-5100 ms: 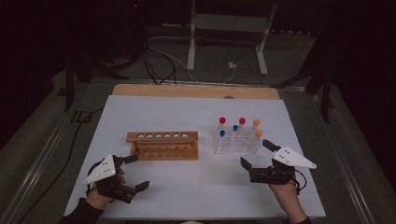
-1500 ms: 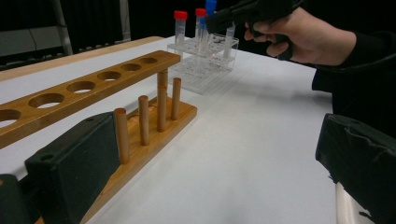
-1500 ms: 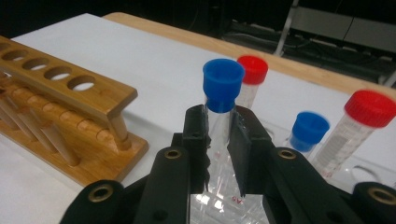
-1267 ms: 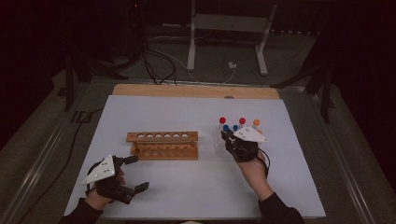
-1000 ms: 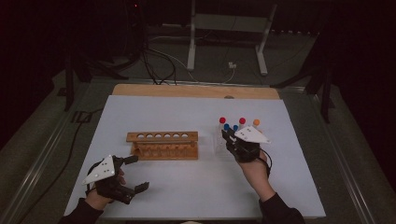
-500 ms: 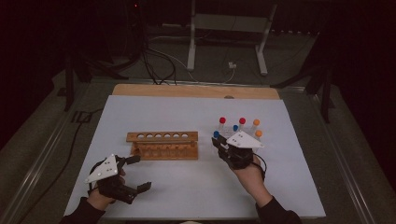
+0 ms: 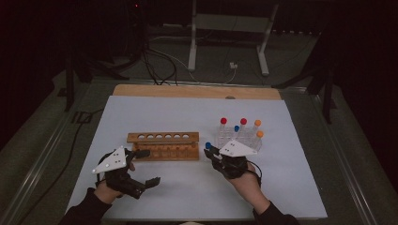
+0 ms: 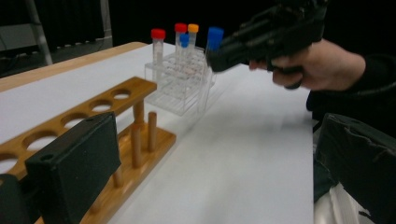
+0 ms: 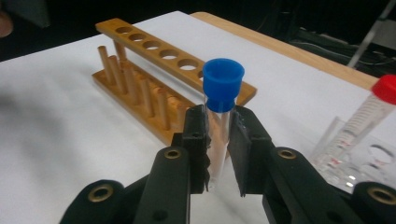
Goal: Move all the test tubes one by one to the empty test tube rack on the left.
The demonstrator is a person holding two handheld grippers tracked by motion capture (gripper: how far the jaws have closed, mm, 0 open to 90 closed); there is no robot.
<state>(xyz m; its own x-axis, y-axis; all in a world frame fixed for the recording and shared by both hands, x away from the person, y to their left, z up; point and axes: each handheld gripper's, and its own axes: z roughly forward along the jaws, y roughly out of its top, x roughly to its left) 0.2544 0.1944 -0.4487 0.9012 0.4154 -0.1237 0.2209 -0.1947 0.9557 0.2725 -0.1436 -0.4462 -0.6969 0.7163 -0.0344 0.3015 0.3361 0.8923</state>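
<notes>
My right gripper (image 7: 212,152) is shut on a clear tube with a blue cap (image 9: 223,91), held upright between its pads (image 9: 198,135). It hovers between the clear plastic tube rack (image 7: 240,138) and the right end of the wooden rack (image 7: 163,146). The blue-capped tube (image 8: 214,39) also appears in the left gripper view, in front of the clear rack (image 8: 180,88). The wooden rack (image 9: 154,60) has several empty holes. My left gripper (image 7: 149,166) is open and empty, just in front of the wooden rack's left end (image 8: 88,116).
The clear rack holds several more tubes with red, orange and blue caps (image 7: 243,121). A white sheet (image 7: 197,112) covers the table, with a wooden strip (image 7: 197,91) at its far edge. Beyond it are cables and a stand on a dark floor.
My right gripper has moved left, away from the clear rack and toward the wooden rack, carrying the blue-capped tube. My left gripper has risen a little.
</notes>
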